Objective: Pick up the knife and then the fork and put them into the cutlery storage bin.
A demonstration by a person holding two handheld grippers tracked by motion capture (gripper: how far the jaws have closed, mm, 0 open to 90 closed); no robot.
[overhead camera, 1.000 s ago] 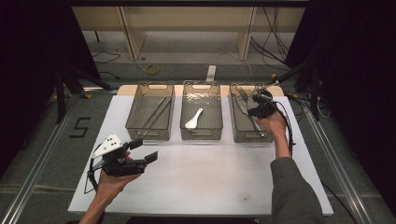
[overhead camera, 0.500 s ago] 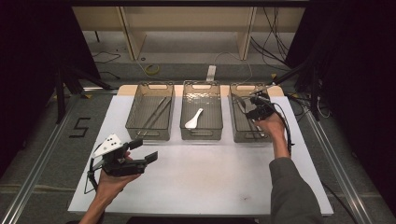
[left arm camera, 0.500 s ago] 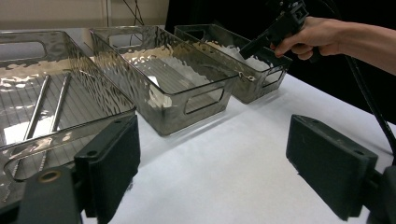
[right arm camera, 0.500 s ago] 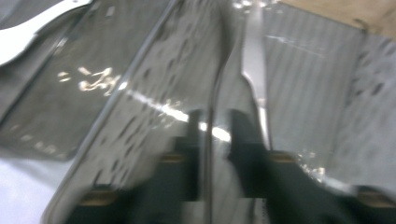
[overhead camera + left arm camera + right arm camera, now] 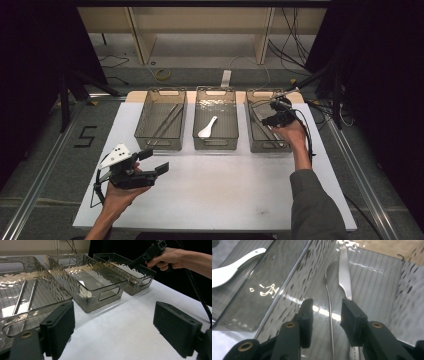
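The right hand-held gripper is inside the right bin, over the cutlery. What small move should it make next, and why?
Probably lower the right hand-held gripper a little and close it on the thin metal handle. Its jaws stand open on either side of that handle, seemingly above it, in the right bin. The knife lies close beside, so a straight descent should avoid catching it.

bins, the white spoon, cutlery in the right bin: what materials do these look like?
Bins: likely clear smoky plastic with a rippled, glossy finish; contents show through the walls. White spoon: matte white, probably plastic or ceramic; cannot tell which. Knife and the thin utensil beside it: polished metal by their mirror-like glints, probably stainless steel.
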